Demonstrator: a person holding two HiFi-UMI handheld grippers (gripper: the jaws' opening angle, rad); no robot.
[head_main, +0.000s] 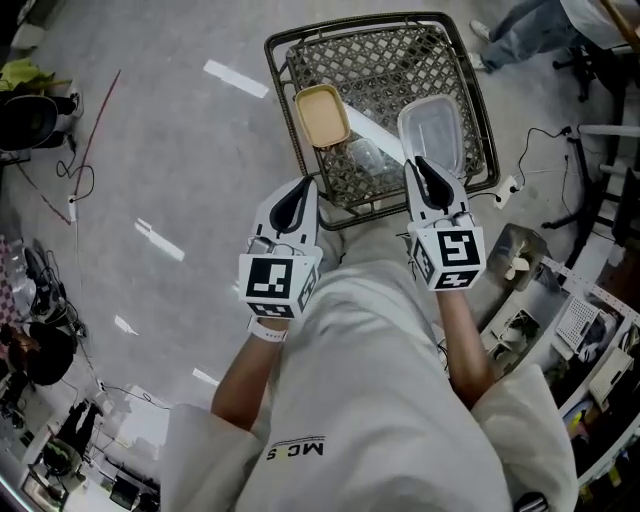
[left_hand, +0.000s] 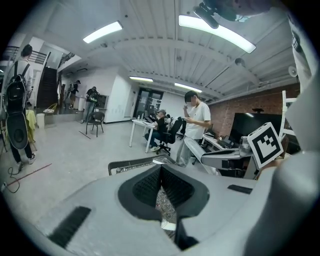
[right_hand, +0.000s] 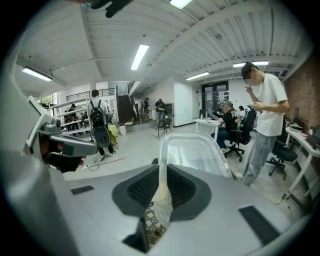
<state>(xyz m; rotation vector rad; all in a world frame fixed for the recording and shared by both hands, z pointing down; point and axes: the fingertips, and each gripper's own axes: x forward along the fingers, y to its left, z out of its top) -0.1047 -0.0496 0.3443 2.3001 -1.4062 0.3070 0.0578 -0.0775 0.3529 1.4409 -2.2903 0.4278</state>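
**Possibly a slip: a thin rim, gripped at one edge only**

Mainly the danger sits with the wire basket (head_main: 385, 70), the biggest thing in view, which seems to stand on the grey floor (head_main: 150, 150). Its open mesh can catch a corner of whatever is moved inside it.

The clear plastic container (head_main: 432, 135) lies at the basket's right side. The right claw (head_main: 420, 168) is clenched on the near rim of this container, and the thin wall shows between the jaws in the right gripper view. Because only one edge is held, I judge that the container can tilt, bend or slide out of the grasp.

The left claw (head_main: 303, 190) is closed with nothing between its jaws. It hovers over the basket's near left rim and could knock the yellow tub (head_main: 321, 115), which is just beyond it.

Counted:
- One basket.
- One clear container.
- One yellow tub.
- Two claws.

Something transparent lies between the tub and the container, but I cannot tell what it is.
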